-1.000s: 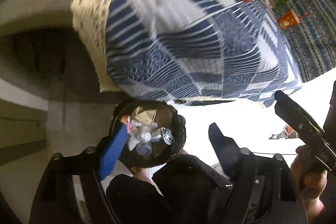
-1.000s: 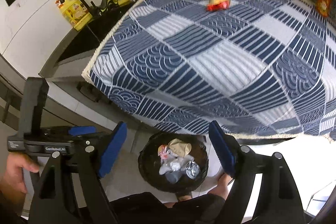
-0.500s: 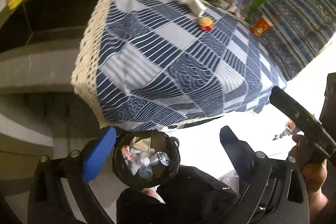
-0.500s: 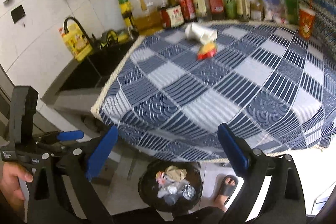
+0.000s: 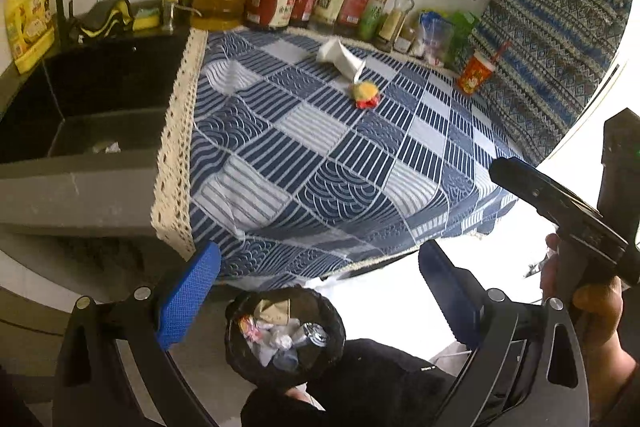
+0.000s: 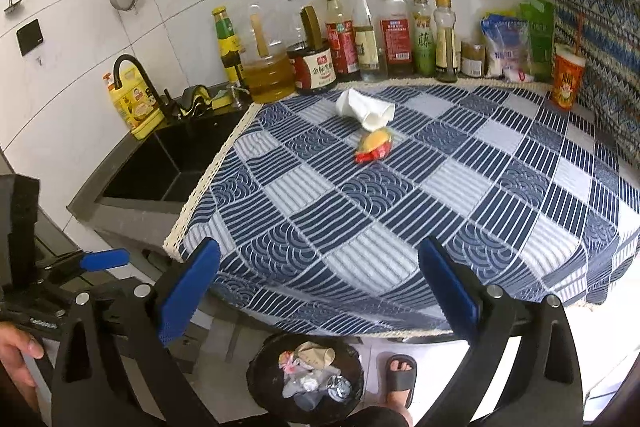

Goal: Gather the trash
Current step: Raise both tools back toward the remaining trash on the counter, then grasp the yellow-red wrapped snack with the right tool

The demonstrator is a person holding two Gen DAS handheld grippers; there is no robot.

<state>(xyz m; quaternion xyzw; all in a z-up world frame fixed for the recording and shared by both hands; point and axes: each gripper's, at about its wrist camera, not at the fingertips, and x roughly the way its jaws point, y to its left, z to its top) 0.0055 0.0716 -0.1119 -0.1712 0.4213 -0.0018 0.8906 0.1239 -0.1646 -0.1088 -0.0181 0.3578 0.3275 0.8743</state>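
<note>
A crushed white paper cup (image 5: 340,57) (image 6: 366,111) and a yellow-red snack wrapper (image 5: 365,94) (image 6: 375,145) lie at the back of the counter on the blue checked cloth (image 5: 320,163) (image 6: 400,203). A black-lined bin (image 5: 285,337) (image 6: 306,377) holding crumpled trash stands on the floor below the counter's front edge. My left gripper (image 5: 316,295) is open and empty above the bin. My right gripper (image 6: 318,291) is open and empty in front of the counter edge, far from the cup and wrapper.
A row of sauce and oil bottles (image 6: 360,35) lines the back wall. A red drink cup with a straw (image 6: 567,79) stands at the back right beside snack bags (image 6: 516,39). A black sink (image 6: 168,163) with a faucet lies left. A sandalled foot (image 6: 400,375) is beside the bin.
Both grippers have tilted and risen from facing the bin to facing the counter top. The cup, wrapper and bottles have come fully into view. Both stay open.
</note>
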